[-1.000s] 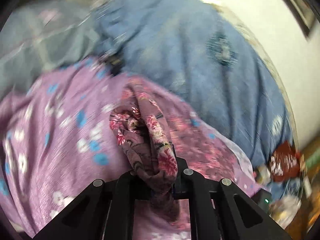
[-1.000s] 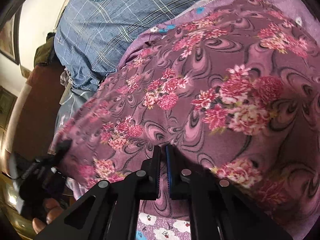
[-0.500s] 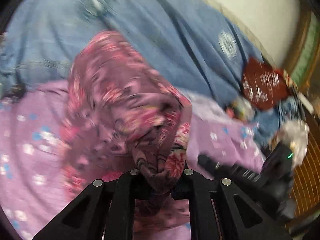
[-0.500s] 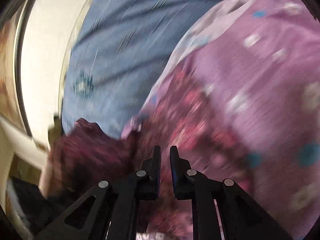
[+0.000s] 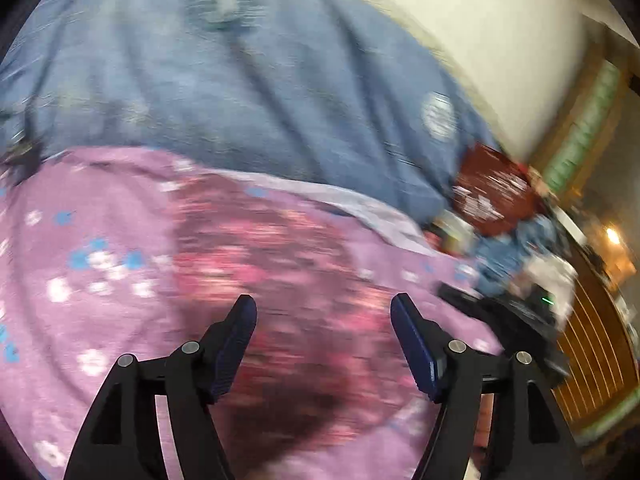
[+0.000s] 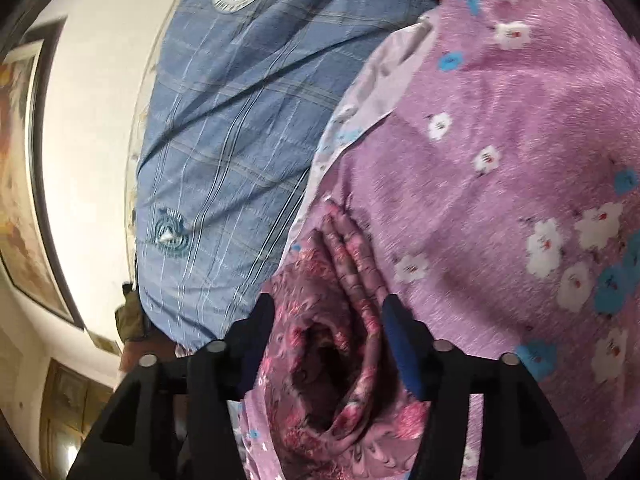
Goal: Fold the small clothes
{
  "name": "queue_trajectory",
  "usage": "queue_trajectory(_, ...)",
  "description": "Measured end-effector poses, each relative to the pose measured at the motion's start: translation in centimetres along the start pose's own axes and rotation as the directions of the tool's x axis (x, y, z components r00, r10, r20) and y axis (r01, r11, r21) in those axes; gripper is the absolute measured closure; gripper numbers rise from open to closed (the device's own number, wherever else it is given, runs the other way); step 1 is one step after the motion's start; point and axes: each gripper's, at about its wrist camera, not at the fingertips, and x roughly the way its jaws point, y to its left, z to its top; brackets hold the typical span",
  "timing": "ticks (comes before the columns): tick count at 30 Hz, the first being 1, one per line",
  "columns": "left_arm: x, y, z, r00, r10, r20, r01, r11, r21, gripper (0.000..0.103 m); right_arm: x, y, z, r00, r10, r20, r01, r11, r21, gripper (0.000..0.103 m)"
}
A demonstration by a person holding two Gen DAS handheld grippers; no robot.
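Now spread wide, left gripper (image 5: pixel 323 312), fingers (image 5: pixel 416 344) well apart over the floral garment (image 5: pixel 280 280) with nothing between them; a second ago clamped on a bunched twist of that same cloth, so released since. Likewise parted, right gripper (image 6: pixel 328 316), shut half a second back, its blue pads now flanking a rolled, gathered edge of the garment (image 6: pixel 340 340) without pinching it (whether either pad brushes the fabric cannot be told). Lying flat on the lilac sheet with white and blue flowers (image 5: pixel 80 264), dark pink and maroon against the paler print, blurred in the left view by motion. Beyond that, a blue checked bedcover (image 6: pixel 240 120), then a pale wall; at the far right of the left view, a maroon packet (image 5: pixel 492 196) and clutter too smeared to name. Judged from this: one fold laid down and let go, garment resting folded over itself. Probably next, a fresh grasp on the rolled edge for another fold, or smoothing.
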Motion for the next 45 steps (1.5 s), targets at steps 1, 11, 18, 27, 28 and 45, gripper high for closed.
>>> queue_trajectory(1,-0.1,1.0,-0.3,1.000,0.018,0.000,-0.018,0.999,-0.028,0.035,0.6,0.4,-0.4,1.000,-0.005,-0.023,0.005,1.000,-0.017,0.041)
queue_trajectory(11,4.4,1.5,-2.5,0.987,0.065,-0.146,-0.063,0.998,0.013,0.035,6.6,4.3,-4.7,0.962,-0.251,-0.106,0.211,0.933,-0.293,0.076)
queue_trajectory(18,4.0,3.6,-1.9,0.987,-0.052,-0.153,0.045,0.998,-0.053,0.035,1.4,7.2,-6.8,0.961,-0.242,0.137,0.277,0.864,-0.419,0.100)
queue_trajectory(27,5.7,3.7,-2.8,0.966,0.022,-0.258,-0.012,0.999,0.041,0.035,2.7,2.8,-6.3,0.892,-0.453,-0.014,0.436,0.866,-0.246,0.089)
queue_trajectory(28,5.8,4.2,-2.6,0.964,0.009,-0.267,-0.007,1.000,0.010,0.034,1.8,3.6,-6.0,0.891,-0.454,0.018,0.445,0.864,-0.236,0.085)
queue_trajectory(45,7.4,5.1,-1.8,0.949,-0.003,-0.315,0.022,0.998,0.058,0.034,21.5,7.8,1.7,0.824,-0.558,-0.099,0.462,0.763,-0.452,0.103)
